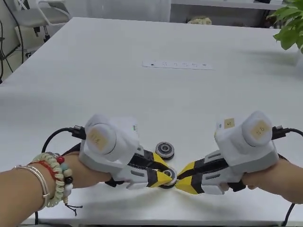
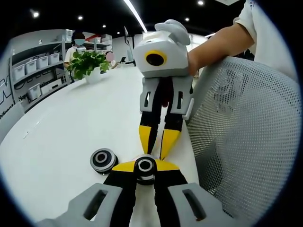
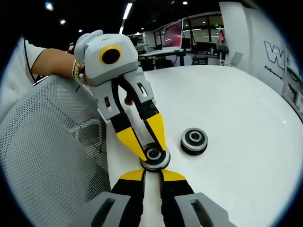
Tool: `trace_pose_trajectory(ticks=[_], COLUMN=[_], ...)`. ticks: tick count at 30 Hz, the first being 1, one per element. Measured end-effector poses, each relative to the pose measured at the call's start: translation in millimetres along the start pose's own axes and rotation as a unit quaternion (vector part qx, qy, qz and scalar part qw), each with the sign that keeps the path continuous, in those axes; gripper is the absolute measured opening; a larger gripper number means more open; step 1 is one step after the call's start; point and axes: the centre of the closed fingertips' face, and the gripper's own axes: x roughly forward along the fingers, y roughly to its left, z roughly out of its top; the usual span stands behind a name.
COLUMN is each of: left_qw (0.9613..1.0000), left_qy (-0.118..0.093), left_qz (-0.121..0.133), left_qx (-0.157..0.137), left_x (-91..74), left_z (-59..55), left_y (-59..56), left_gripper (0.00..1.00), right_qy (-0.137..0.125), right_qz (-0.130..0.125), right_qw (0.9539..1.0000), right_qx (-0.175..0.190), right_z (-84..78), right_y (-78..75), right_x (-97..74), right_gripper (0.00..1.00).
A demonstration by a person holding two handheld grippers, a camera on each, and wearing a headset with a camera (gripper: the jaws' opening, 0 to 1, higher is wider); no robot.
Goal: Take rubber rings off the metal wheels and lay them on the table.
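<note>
**Both grippers meet at one wheel near the table's front edge**

At the far left, a wrist wearing beaded bracelets (image 1: 53,177) leads to the left gripper (image 1: 165,178). It lies low over the white table (image 1: 142,104) and points to the right. Its yellow-tipped jaws are clamped on a small metal wheel (image 1: 169,175). In the left gripper view one tip sits on each side of the wheel, which lies flat on the table close to the front edge.

Just behind it, a little to the left and apart from it, a second wheel (image 1: 164,149) also lies flat. Neither tool touches it, and its black rubber ring (image 3: 194,151) is in place around the metal hub.

The right gripper (image 1: 182,182) comes in from the right and points left, tip to tip with the other. Its jaws stand nearly together with a thin gap between them, and their yellow tips reach the rim of the held wheel. Whether they pinch anything there I cannot tell.

Farther back, a long white power strip (image 1: 177,65) lies across the middle of the table. A green plant (image 1: 289,26) stands at the far right corner. In the gripper views a grey mesh chair (image 2: 241,132) is just beside the table's front edge.
</note>
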Motion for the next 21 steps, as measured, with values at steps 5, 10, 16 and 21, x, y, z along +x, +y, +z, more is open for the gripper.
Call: trace_pose_trajectory(ticks=[5,10,16,21], left_qw=[1.0,1.0,1.0,1.0], left_qy=[0.0,0.001,0.0,-0.001], left_qz=[0.003,0.005,0.005,0.005], left_qx=[-0.002,-0.003,-0.004,-0.004], left_x=[-0.8,-1.1,-1.3,-1.5], left_z=[-0.5,-0.8,-0.8,-0.8], left_y=[1.8,2.4,2.4,2.4], left_gripper=[0.08,0.08,0.08,0.08], right_qy=[0.001,0.002,-0.003,-0.022], right_qz=[-0.007,-0.016,-0.023,-0.032], right_qw=[1.0,0.9999,0.9997,0.9988], right_qx=[0.002,-0.006,-0.002,-0.032], right_z=[1.7,2.1,4.3,13.5], right_y=[-1.7,-2.9,-1.2,3.1], right_x=[1.2,1.6,5.4,12.8], right_gripper=[0.1,0.1,0.29,0.39])
